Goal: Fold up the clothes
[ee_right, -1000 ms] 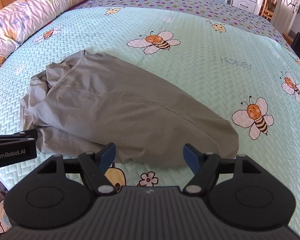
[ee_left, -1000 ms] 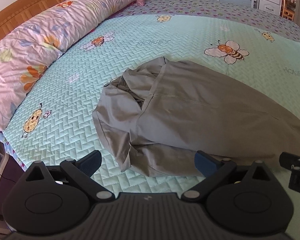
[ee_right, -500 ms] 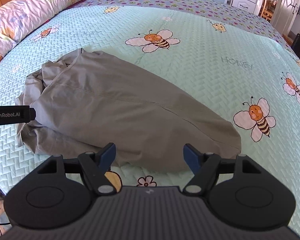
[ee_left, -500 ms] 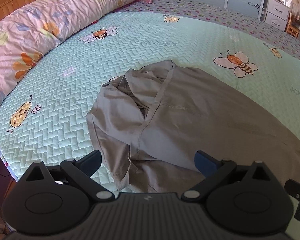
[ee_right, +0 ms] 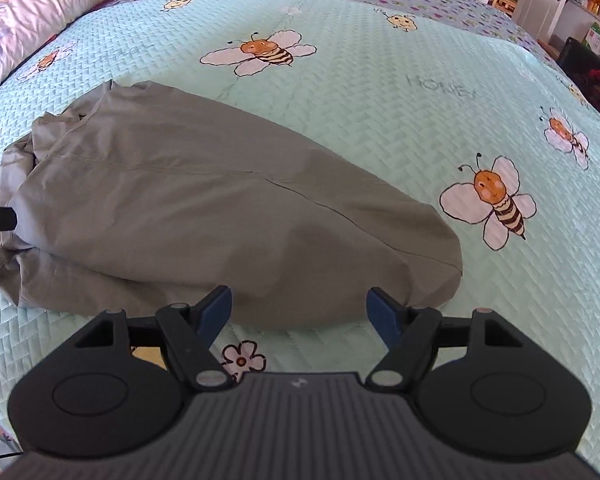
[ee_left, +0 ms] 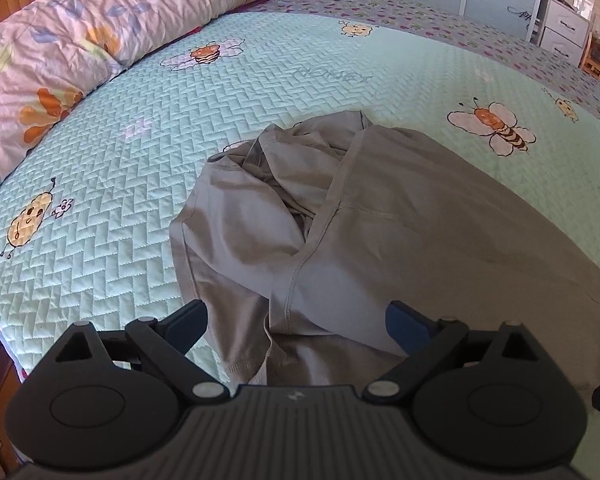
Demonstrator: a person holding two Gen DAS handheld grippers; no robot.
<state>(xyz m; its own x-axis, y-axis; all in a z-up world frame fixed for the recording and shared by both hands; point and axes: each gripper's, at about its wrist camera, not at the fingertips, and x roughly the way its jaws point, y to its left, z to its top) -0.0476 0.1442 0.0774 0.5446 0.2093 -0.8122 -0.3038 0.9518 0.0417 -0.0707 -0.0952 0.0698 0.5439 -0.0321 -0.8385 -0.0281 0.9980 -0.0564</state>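
Grey garment [ee_right: 220, 208] lies lengthwise across the bedspread [ee_right: 380, 100], crumpled end left.

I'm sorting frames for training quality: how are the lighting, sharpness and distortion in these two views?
Left wrist view: strong fisheye bend, black vignette in the upper corners, the grey garment evenly lit and sharp, the left tongs dark but crisp. Right wrist view: same curvature, a soft shadow on the garment's near fold, the bedspread bright without glare, the right tongs in focus.

Left gripper [ee_left: 296, 322] advanced over grey garment [ee_left: 400, 216]; right gripper [ee_right: 299, 310] edged closer.
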